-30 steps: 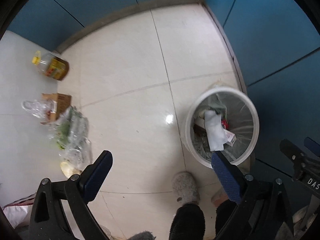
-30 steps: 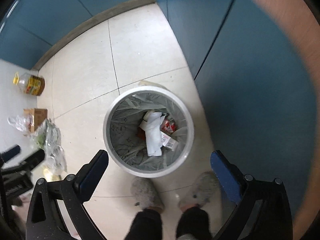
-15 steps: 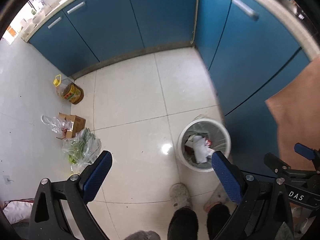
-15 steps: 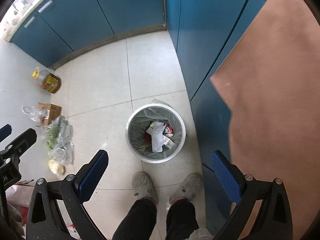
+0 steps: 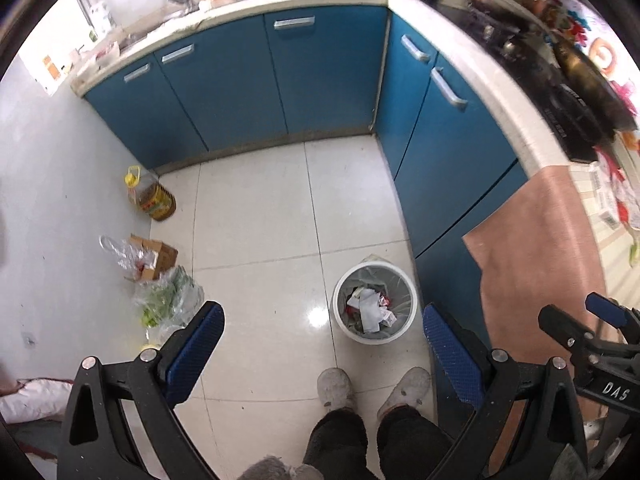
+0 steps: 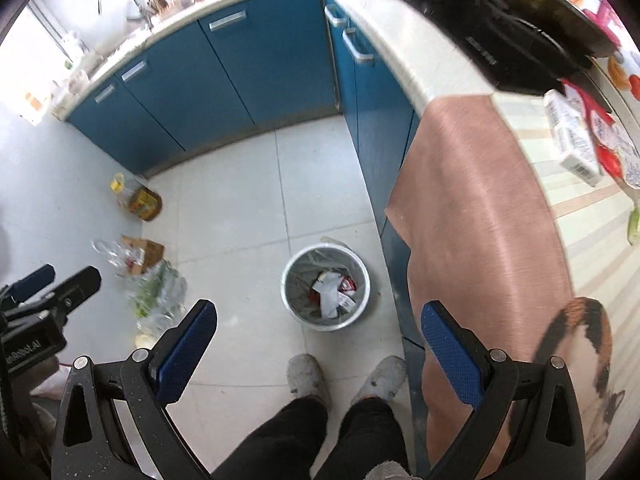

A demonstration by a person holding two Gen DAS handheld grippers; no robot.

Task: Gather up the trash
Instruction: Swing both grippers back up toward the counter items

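White plastic waste bin (image 5: 375,304), lined with a thin grey bag, stands on the pale tiled floor (image 5: 256,216) just beyond the person's grey slippers (image 5: 335,386), close against the blue cabinet fronts (image 5: 328,72) on the right. Inside we see crumpled white paper and red wrappers (image 5: 370,306) lying loose at the bottom.

We judge we are between pieces here, both tools high above the floor and free for the next pickup. To do that well, we would choose one item and bring one gripper down over it with its fingers straddling it, rather than reaching with both at once.

Candidates seem to sit on the right: a white carton with a barcode (image 6: 574,142) and red-and-white packets (image 6: 612,148) on the striped surface beyond the copper-coloured sheet (image 6: 480,208). Whether they are rubbish we cannot tell.

On the far left by the wall lie a clear bag of greens (image 5: 168,300), an open cardboard box (image 5: 158,256) and a yellow-capped oil jug (image 5: 154,200).

Now the jaws. The left gripper (image 5: 320,340) has its blue pads spread wide, holding nothing, touching nothing. The right gripper (image 6: 318,336) is likewise wide apart and empty, the bin showing between its fingers far below.
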